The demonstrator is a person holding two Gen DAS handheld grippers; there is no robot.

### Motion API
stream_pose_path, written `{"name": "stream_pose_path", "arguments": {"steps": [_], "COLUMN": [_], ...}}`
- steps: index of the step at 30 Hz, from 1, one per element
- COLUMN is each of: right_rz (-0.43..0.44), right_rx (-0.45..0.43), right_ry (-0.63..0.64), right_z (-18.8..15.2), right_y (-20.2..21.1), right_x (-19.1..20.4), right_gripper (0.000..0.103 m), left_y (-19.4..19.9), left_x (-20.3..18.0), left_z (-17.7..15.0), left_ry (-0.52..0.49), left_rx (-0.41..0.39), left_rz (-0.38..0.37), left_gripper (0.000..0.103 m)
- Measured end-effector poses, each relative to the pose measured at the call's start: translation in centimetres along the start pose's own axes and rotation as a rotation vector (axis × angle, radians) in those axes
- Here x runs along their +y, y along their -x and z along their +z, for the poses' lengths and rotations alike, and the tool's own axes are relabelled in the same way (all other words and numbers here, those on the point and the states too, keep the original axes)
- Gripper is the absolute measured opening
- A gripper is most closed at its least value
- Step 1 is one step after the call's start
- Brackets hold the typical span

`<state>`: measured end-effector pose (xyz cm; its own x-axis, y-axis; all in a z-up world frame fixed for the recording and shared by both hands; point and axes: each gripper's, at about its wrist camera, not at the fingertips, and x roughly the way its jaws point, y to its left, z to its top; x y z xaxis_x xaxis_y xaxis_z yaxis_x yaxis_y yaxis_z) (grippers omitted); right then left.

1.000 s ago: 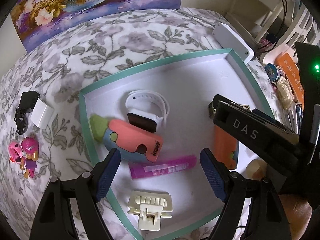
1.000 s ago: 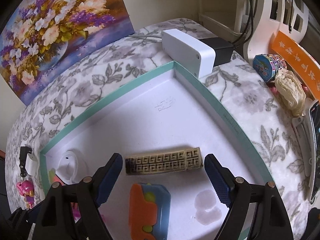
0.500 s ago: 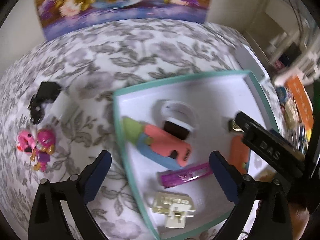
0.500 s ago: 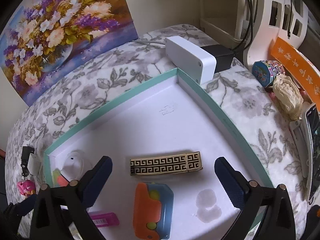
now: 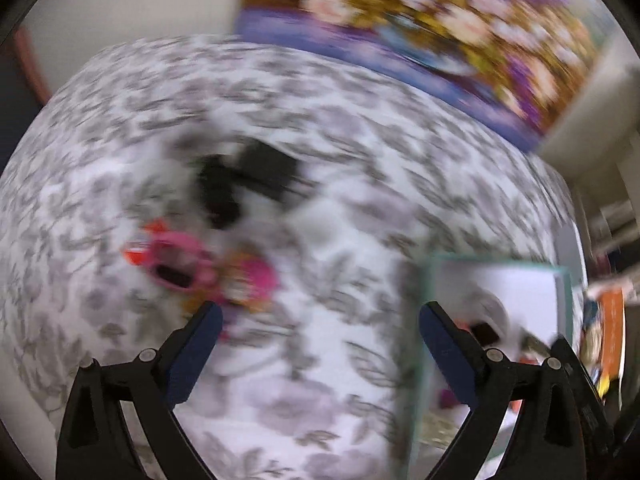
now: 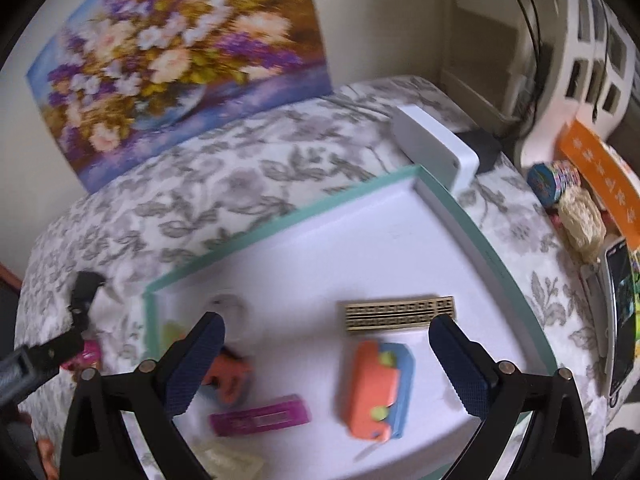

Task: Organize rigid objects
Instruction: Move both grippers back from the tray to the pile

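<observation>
Between the wide-spread fingers of the left tool [image 5: 318, 316], just above and left of centre frame, lies the blurred pink toy [image 5: 200, 270] on the floral surface [image 5: 320, 380], outside the teal tray [image 6: 280, 220]; the right tool [image 6: 326, 330], also wide, hovers over the tray, farther off.

— What sort of place is this?
— A home, a lived-in room. The desk wears a white cloth printed with grey leaves and flowers [image 6: 256, 184], and a painted canvas of purple and cream flowers in a vase [image 6: 180, 64] leans on the cream wall, upper left.
— Anything else?
— At the right edge, a white openwork plastic shelf unit [image 6: 588, 52] with black cables [image 6: 532, 40], and a smartphone [image 6: 622, 300] among household clutter.
</observation>
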<state>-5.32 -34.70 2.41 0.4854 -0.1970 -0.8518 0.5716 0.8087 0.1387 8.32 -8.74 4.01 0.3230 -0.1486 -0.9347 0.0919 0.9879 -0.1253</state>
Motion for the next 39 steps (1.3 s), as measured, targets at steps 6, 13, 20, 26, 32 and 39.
{"name": "stream_pose_path", "arguments": {"steps": [6,13,20,26,32,39], "right_rz": [0.038,0.075,0.126,0.154,0.178,0.217], "right_rx": [-0.027,-0.029,0.012,0.051,0.113,0.152], "right_ry": [0.034,0.066,0.083,0.098,0.108,0.191], "right_z": [-0.5,-1.4,-2.2,-2.9,-3.8,-5.2], "right_y": [2.9,4.8,4.3,2.2,-0.2,-1.9], "right_x": [3.3,7.4,11.6,13.7,15.8,19.9], "right_gripper": [0.103,0.103,0.103,0.103,0.103,0.103], "left_y": [2.0,3.4,4.2,4.1,2.7,-1.4], "left_x": [5.9,9.7,12.5,15.0,16.6,16.4], "left_z": [1.6,2.3,3.0,3.4,3.5,3.3], "left_ry": [0.13,0.18,0.184,0.229,0.247,0.219], "left_rx": [-0.049,-0.084,-0.1,-0.095,-0.057,0.063], "left_rz": [0.025,0.04,0.054,0.057,0.071,0.036], "left_gripper": [0.099,0.099,0.099,0.099,0.099,0.099]}}
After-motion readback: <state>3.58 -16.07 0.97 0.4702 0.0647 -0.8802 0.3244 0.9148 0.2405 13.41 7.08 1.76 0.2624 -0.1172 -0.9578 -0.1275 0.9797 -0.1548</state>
